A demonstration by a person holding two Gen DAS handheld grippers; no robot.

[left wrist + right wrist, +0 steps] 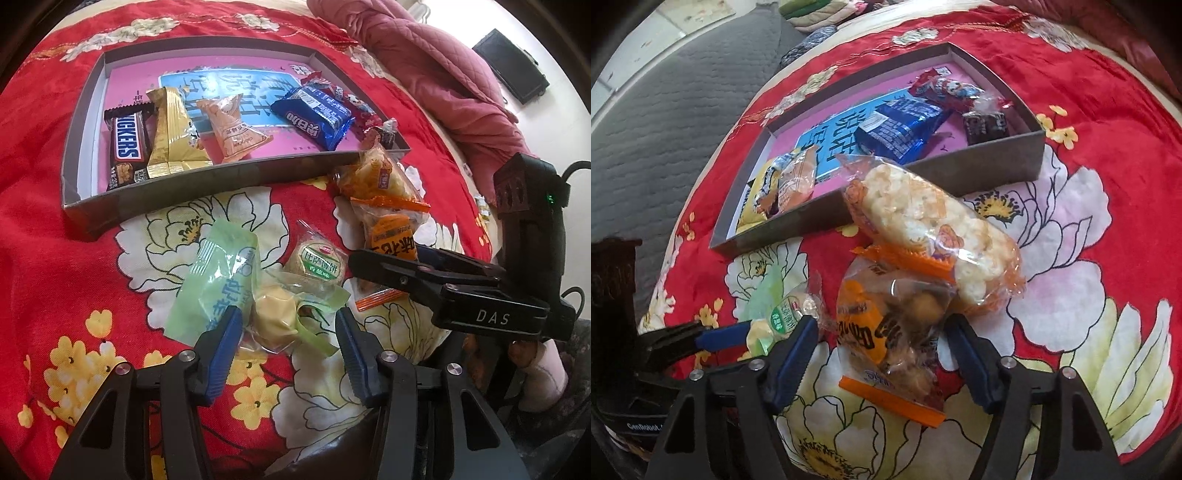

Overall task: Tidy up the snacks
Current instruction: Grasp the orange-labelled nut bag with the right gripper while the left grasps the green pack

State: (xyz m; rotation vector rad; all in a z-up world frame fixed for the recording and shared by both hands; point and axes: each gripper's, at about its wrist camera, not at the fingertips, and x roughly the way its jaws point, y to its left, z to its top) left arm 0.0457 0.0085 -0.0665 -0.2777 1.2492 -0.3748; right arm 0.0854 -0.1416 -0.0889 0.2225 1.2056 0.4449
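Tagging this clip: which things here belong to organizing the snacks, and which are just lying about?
Part of the job:
- grey box
- Snickers bar
- blue biscuit pack
- green-wrapped pastry
- orange-labelled snack bag
- rice cracker pack

Lying about:
- pink quilt
- black device

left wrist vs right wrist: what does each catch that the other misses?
Left wrist only: Snickers bar in the tray, black tablet beyond the pink quilt.
Right wrist only: grey quilted mattress, folded clothes.
Both: grey tray, blue biscuit pack, orange snack bag between the right gripper fingers, red floral bedspread.
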